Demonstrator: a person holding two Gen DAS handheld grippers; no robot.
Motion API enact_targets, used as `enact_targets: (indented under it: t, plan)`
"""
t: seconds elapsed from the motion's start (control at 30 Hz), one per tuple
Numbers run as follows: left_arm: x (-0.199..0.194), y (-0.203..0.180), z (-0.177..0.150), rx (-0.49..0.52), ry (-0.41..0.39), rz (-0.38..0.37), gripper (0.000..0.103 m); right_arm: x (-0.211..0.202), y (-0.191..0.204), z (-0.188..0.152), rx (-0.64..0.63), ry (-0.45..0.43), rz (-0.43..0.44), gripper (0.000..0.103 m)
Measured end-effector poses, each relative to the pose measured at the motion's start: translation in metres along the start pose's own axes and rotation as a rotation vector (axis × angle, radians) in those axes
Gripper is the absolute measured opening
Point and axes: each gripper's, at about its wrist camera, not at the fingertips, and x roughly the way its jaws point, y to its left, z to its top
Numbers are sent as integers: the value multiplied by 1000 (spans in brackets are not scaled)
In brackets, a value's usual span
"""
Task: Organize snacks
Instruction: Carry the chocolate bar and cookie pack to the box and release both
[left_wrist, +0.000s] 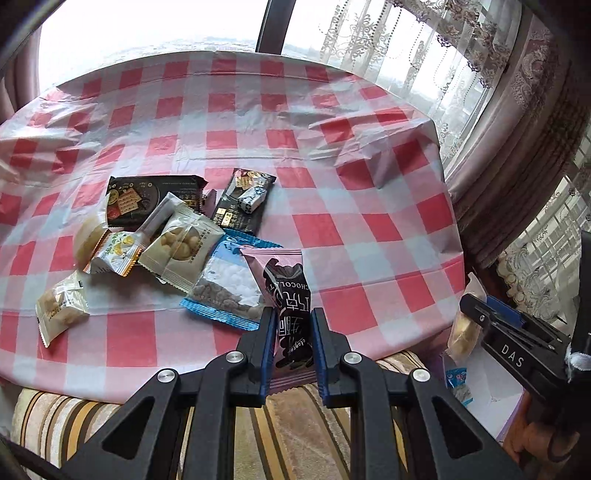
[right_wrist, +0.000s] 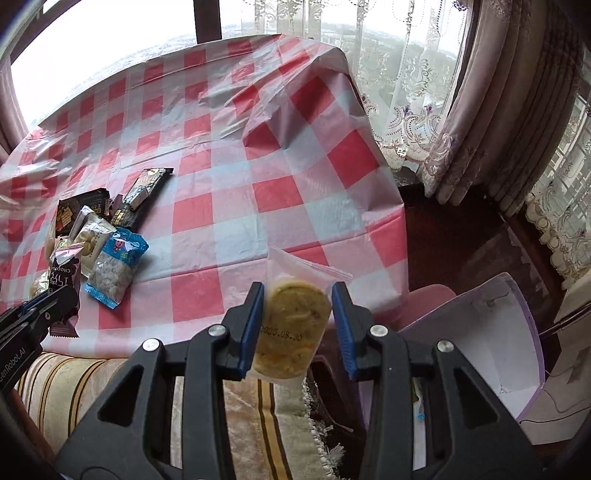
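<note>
Snacks (left_wrist: 177, 240) mostly piled on the checked table (left_wrist: 369, 229). Left gripper (left_wrist: 293, 332) clamps the pink chocolate packet (left_wrist: 284, 280); right gripper (right_wrist: 297, 314) clamps a clear-wrapped biscuit (right_wrist: 291, 325). Carry both over the white box (right_wrist: 491, 332) before releasing; keep grip light.

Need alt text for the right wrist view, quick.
Right tongs grip a clear-wrapped round yellow cake at the near edge of the red-checked table. A white box sits lower right; a snack pile lies left.

Left gripper (left_wrist: 293, 321) clamps a pink packet (left_wrist: 284, 291); right gripper (right_wrist: 298, 295), at its three o'clock (lower), pinches a biscuit pack (right_wrist: 291, 328).
</note>
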Motion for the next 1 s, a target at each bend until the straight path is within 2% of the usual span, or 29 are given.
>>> enact_targets:
  t: [0.23,0.47,0.67,1.0]
  plan:
    - [26,-85,-6,152,89,-99,20,22,-76,-29,78,58,-103,41]
    - [47,-155,-25,311,168,-192,20,39,-129,-58,162,116,-171,41]
    - [64,-194,-41,405,235,-242,20,49,-159,-71,217,148,-199,41]
    - [77,-236,-55,505,283,-285,20,62,-184,-86,279,175,-221,41]
